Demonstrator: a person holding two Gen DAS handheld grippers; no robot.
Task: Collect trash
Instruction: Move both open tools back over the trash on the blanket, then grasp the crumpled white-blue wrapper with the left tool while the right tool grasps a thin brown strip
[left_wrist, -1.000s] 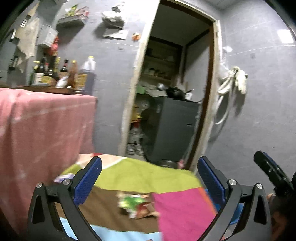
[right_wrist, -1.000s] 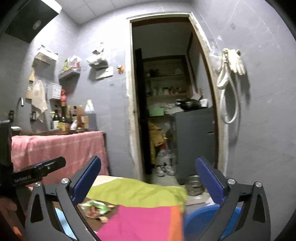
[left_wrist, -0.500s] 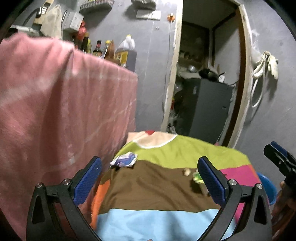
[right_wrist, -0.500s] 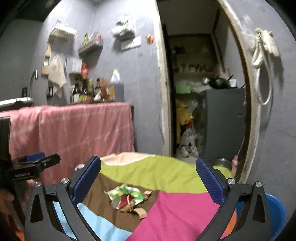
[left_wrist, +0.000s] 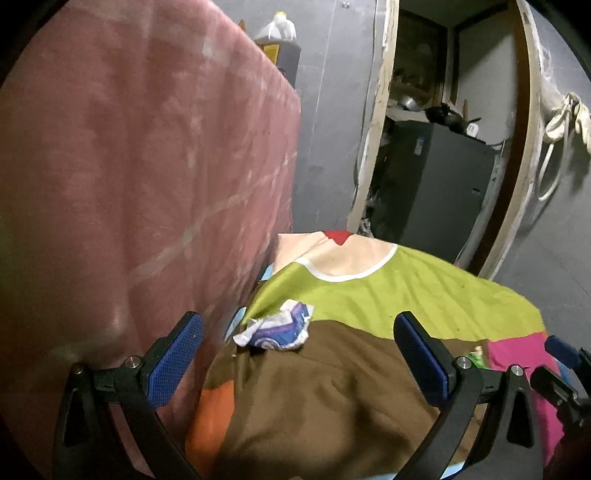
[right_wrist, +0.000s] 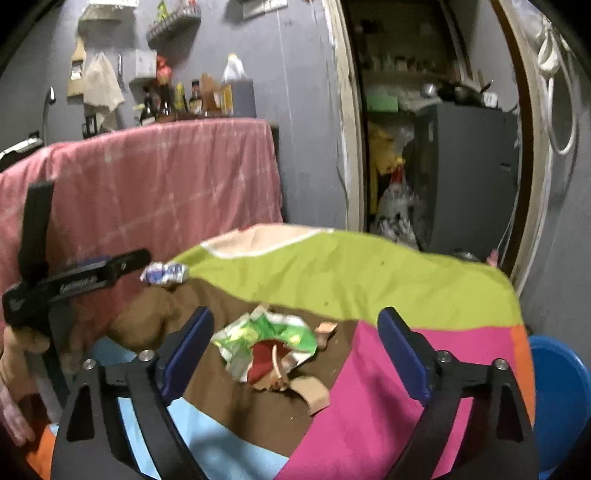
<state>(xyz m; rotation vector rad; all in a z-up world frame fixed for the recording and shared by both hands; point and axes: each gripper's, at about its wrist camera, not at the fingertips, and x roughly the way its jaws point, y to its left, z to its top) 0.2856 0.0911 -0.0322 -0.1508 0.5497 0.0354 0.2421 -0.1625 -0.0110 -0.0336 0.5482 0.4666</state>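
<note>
A table under a multicoloured cloth (left_wrist: 406, 295) (right_wrist: 369, 280) carries the trash. A crumpled white-and-purple wrapper (left_wrist: 275, 326) (right_wrist: 164, 274) lies at its left edge, just ahead of my open left gripper (left_wrist: 297, 319), which touches nothing. A torn green-and-red wrapper (right_wrist: 266, 339) with brown scraps (right_wrist: 312, 393) lies on the brown patch. My right gripper (right_wrist: 295, 317) hovers over it with its jaws closing. The wrapper sits between the pads, which do not press on it.
A pink cloth-draped counter (left_wrist: 129, 184) (right_wrist: 166, 177) stands close along the table's left side, with bottles on top. A blue basin (right_wrist: 561, 398) sits low at the table's right. Behind is a doorway with a dark cabinet (right_wrist: 469, 166).
Both grippers came down and tilted toward the table. The left swung to the purple wrapper by the pink counter. The right closed in on the green wrapper and its jaws narrowed slightly.
</note>
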